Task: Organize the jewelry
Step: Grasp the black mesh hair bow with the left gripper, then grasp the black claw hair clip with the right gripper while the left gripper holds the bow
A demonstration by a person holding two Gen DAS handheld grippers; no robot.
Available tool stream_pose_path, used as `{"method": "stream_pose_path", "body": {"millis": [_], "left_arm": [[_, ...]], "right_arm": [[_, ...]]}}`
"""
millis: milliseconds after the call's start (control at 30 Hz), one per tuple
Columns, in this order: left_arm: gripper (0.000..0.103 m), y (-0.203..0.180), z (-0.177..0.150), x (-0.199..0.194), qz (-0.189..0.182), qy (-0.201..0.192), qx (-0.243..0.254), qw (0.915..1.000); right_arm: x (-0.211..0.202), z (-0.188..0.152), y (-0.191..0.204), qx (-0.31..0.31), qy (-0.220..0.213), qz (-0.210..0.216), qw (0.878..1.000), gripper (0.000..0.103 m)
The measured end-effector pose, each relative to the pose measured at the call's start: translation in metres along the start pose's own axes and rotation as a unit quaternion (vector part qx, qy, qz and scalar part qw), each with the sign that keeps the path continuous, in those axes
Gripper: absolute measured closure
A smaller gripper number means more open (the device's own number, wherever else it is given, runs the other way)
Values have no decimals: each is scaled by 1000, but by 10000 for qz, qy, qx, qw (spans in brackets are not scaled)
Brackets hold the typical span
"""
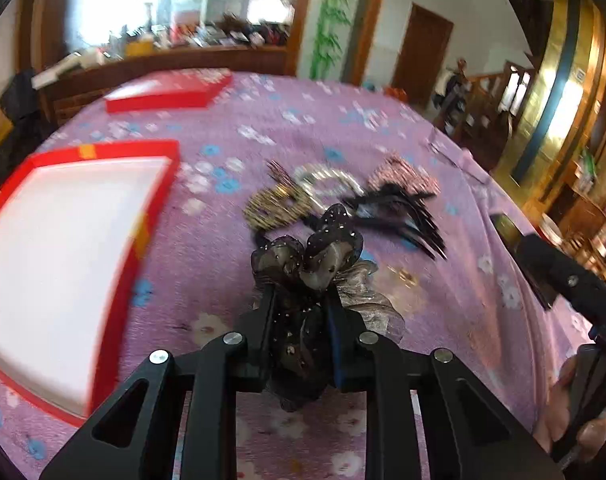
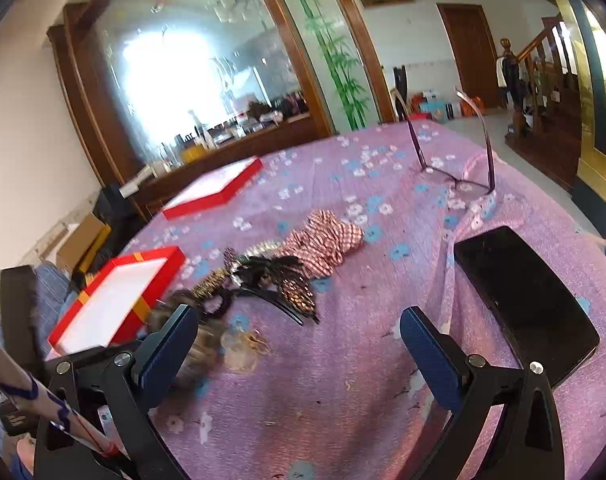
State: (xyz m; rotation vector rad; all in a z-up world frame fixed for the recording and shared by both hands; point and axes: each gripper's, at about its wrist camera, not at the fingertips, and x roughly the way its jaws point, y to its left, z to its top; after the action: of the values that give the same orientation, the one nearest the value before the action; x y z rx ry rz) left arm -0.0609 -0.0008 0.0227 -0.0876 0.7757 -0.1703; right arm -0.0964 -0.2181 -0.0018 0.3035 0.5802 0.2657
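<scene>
My left gripper is shut on a dark sheer scrunchie dotted with sparkles, and its fabric bunches between the two black fingers. Just beyond it on the purple floral cloth lie a gold beaded ring, a pearl ring, a pink checked scrunchie and a black feathered clip. A red box with a white inside sits open to the left. My right gripper hangs open over bare cloth, short of the pile.
The red lid lies at the far side of the table. Purple glasses stand at the back right and a black phone lies near the right edge. A small gold item rests by my right gripper's left finger.
</scene>
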Motion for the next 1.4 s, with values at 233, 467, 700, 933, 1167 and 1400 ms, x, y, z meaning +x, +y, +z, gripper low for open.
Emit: {"method": "stream_pose_path", "body": {"millis": [233, 467, 700, 933, 1167, 1400], "left_arm": [[82, 11, 1, -15, -62, -445, -200, 9988], [82, 13, -1, -17, -101, -476, -236, 9985], [82, 12, -1, -17, -105, -469, -243, 9985], [82, 11, -2, -17, -112, -454, -241, 9986], [82, 11, -2, -18, -65, -471, -220, 9986], [82, 8, -3, -21, 93, -511, -165, 9985]], "right_arm": [[32, 23, 4, -242, 1157, -54, 9930, 46], [64, 41, 14, -480, 1504, 15, 9875, 40], [95, 43, 22, -567, 1668, -126, 9843, 40], [102, 37, 19, -383, 1790, -113, 9830, 80], [68, 37, 20, -89, 1543, 116, 9879, 96], [54, 36, 21, -226, 1508, 88, 9883, 51]]}}
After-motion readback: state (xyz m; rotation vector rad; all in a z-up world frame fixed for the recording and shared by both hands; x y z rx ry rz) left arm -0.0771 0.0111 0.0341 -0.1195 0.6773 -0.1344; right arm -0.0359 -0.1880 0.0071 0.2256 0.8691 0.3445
